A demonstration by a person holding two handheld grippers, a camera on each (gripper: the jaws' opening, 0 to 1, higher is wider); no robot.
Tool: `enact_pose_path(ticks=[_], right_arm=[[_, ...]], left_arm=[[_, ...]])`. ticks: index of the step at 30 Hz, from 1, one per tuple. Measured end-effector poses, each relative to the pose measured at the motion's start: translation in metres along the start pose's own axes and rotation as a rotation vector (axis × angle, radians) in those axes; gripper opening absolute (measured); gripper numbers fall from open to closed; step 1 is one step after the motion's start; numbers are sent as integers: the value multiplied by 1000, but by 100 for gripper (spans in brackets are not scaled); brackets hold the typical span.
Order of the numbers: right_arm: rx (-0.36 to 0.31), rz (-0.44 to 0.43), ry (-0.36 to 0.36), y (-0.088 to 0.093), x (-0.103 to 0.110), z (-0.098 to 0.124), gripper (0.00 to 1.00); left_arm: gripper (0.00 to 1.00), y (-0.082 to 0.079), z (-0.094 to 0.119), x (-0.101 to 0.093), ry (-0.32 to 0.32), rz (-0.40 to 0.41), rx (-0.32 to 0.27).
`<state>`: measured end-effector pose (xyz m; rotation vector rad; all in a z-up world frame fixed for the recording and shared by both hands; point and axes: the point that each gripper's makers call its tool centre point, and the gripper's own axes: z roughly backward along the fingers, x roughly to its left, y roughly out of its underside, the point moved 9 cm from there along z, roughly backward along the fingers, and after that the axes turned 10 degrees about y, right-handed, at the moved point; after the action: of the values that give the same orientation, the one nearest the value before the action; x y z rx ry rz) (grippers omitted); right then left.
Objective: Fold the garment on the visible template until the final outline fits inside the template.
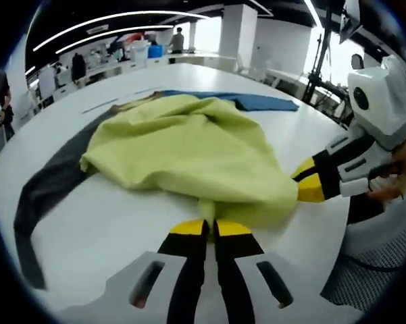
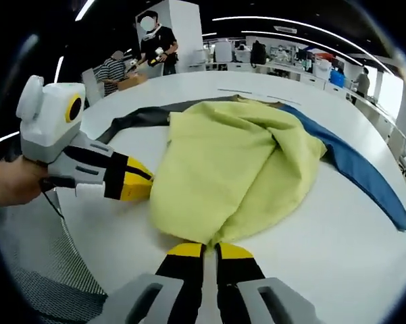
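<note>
It was a big open office or lab room. A wide white table (image 1: 88,229) stood in the middle of it. Long white strip lights (image 1: 115,20) curved across the dark ceiling above the table. Past the far end of the table there were desks piled with boxes and gear (image 1: 132,50), and a thick white pillar (image 2: 179,30). People (image 2: 155,44) stood near the table's far edge, busy with things on a bench. Bright windows (image 1: 327,50) glowed behind the table.
</note>
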<state>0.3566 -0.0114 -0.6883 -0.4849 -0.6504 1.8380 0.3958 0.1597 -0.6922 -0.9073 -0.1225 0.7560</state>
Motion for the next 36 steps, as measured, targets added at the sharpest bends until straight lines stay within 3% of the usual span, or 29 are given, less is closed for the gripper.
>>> enact_pose_path(ticks=[8,22,30,36], right_arm=[[-30,38,-3,-8,-12,9,0],[-67,-7,-25,-14,-35,39,0],[-56,-31,-78,-9,-54,56,0],[-35,-65,-46,-5,-68,67,0]], left_arm=[[1,-2,16,1,-13,49,-43],[1,-7,55,-2,-48,156,-144],[1,-3,76,-3,-95,220,-179],[1,2,89,-3,-122,263,-184]])
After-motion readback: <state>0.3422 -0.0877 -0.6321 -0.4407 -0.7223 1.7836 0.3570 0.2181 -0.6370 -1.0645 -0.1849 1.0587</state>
